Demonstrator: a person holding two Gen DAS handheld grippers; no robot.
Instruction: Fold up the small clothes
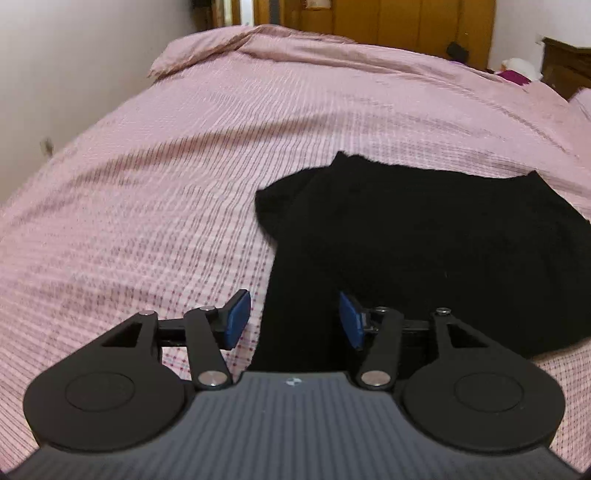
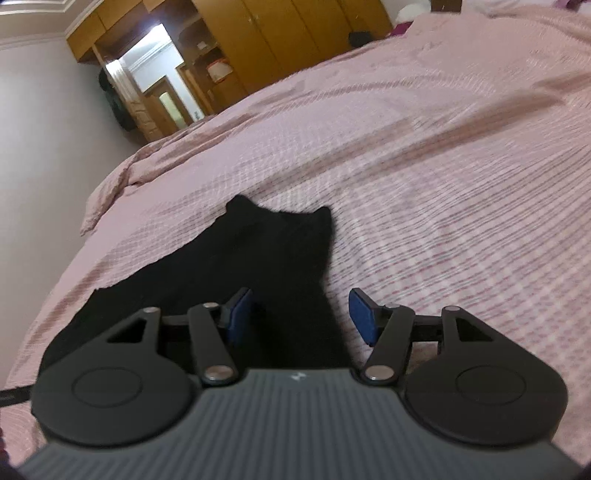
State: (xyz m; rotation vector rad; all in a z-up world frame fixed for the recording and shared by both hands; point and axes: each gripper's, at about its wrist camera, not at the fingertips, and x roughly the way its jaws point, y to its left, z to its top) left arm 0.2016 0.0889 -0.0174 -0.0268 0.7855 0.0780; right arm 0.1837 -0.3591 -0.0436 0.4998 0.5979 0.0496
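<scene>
Pink bed (image 1: 147, 184), one black garment (image 1: 424, 236)

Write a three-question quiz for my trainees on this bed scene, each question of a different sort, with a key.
1. True or false: the black garment lies on a pink bedspread.
2. What stands behind the bed? A) wooden wardrobe B) window C) bookshelf
3. Fill in: the pads of the left hand-held gripper and right hand-held gripper are ____ in colour.

Key: 1 true; 2 A, the wooden wardrobe; 3 blue.
</scene>
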